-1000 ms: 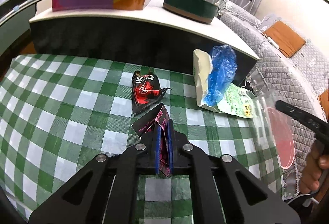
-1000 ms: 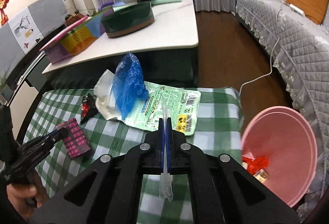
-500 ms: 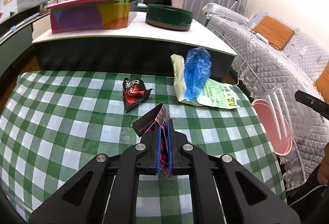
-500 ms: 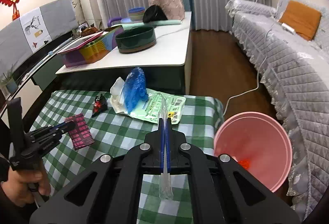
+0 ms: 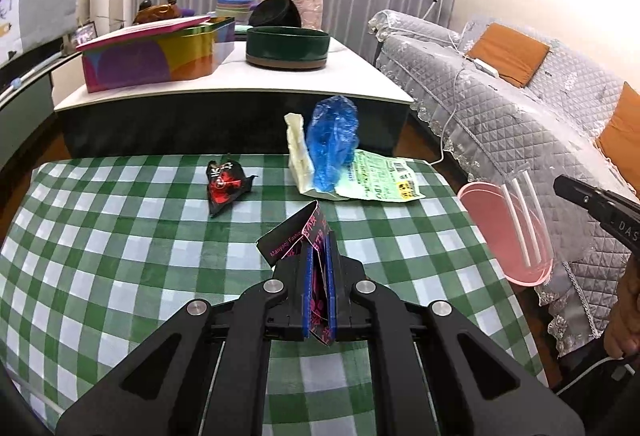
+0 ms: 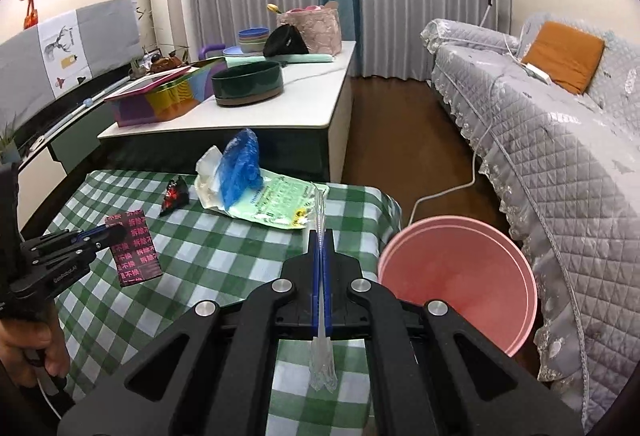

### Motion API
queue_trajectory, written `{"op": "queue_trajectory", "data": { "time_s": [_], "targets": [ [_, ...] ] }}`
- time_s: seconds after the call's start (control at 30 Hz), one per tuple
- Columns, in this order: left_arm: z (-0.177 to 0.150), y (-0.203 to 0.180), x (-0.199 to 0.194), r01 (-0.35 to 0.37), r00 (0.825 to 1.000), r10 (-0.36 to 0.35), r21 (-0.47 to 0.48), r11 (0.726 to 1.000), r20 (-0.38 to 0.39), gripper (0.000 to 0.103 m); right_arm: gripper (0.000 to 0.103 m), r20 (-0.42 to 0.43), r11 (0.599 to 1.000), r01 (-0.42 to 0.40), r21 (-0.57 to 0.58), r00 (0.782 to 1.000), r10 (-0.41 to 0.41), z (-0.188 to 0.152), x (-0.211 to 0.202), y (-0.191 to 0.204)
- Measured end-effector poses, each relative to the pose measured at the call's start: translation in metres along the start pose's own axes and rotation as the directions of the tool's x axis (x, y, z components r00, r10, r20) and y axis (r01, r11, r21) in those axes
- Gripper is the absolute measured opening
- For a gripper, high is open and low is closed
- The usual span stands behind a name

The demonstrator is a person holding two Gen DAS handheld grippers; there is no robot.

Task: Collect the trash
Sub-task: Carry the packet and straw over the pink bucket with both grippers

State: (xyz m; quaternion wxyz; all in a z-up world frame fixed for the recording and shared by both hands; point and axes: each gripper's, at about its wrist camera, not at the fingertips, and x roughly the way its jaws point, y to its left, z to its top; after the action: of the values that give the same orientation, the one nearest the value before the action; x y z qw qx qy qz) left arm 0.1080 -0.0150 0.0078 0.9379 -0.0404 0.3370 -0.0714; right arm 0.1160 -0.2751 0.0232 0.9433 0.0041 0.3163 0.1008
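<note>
We work over the checked table (image 5: pixel 120 236), with the pink bin (image 6: pixel 460 276) just beside its right edge. Still lying on the cloth are 3 pieces: the green-printed bag (image 5: pixel 380 184), the blue plastic (image 5: pixel 334 140) and the red-black wrapper (image 5: pixel 224 188). Our left gripper (image 5: pixel 318 276) is clenched on a pink-black packet (image 5: pixel 304 236); our right gripper (image 6: pixel 320 268) pinches a clear plastic sleeve (image 6: pixel 320 356). The limp sleeve could cling or miss the rim on release. Only the right view shows the bin's mouth and the packet's flat face.
</note>
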Motion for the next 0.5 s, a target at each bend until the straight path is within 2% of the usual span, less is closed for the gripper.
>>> {"op": "queue_trajectory", "data": {
  "time_s": [0.5],
  "targets": [
    [-0.007,-0.027,-0.003,0.031,1.000,-0.031,0.023,0.999,-0.004,0.006,0.002,0.017,0.998,0.040,0.044,0.999,-0.040,-0.001,-0.010,-0.029]
  ]
}}
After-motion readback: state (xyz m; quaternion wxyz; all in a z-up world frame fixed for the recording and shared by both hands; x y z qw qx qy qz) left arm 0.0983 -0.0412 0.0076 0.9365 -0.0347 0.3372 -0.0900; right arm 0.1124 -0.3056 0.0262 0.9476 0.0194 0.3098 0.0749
